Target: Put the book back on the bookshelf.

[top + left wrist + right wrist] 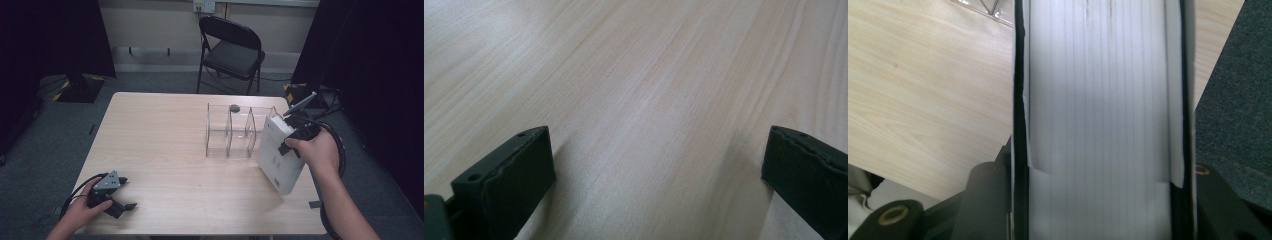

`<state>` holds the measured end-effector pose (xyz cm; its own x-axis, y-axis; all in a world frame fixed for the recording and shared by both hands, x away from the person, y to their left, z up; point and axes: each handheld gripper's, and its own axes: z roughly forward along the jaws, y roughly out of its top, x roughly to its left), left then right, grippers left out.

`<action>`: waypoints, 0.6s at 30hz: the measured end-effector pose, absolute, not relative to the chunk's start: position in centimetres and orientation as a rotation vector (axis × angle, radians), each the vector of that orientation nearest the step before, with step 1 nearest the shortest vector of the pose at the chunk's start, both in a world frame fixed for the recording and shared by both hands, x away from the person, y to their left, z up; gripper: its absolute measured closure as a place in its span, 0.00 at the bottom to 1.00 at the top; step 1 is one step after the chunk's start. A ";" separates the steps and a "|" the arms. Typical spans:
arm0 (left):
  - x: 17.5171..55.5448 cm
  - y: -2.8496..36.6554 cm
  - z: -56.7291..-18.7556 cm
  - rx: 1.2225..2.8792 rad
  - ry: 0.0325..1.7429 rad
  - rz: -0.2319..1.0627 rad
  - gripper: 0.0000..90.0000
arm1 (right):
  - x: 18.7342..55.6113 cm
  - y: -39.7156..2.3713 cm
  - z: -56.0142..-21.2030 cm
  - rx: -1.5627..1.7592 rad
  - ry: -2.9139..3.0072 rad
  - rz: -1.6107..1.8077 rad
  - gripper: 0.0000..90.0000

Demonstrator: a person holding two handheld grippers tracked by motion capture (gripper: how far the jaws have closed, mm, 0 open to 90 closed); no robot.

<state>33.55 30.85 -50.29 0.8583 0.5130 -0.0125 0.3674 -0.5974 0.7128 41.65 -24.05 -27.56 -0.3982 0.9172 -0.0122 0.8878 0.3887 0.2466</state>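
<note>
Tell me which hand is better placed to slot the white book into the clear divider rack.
Right. The right claw is already shut on the white book, held tilted just beside the clear divider rack. The left claw sits open at the table's near left corner, far from both.

High overview; two close table (165,150) views

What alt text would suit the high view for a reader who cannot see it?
The right gripper holds a thick white book tilted beside a clear plastic divided organizer on a light wooden table. The left gripper rests open near the table's front left corner.
</note>
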 end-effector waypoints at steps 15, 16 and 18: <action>33.5 30.8 -50.3 2.275 0.634 0.249 0.00 | 43.4 -22.9 -26.7 1.670 2.434 0.316 0.58; 33.5 30.8 -50.3 2.275 0.634 0.249 0.00 | 43.5 -22.8 -26.6 1.676 2.436 0.312 0.58; 33.5 30.8 -50.3 2.275 0.634 0.249 0.00 | 43.8 -22.7 -26.6 1.688 2.426 0.319 0.58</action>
<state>33.55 30.85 -50.29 0.8585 0.5127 -0.0126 0.3674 -0.5976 0.7127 43.79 -22.67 -26.62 -0.3451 0.9384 -0.0161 0.9023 0.3364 0.2697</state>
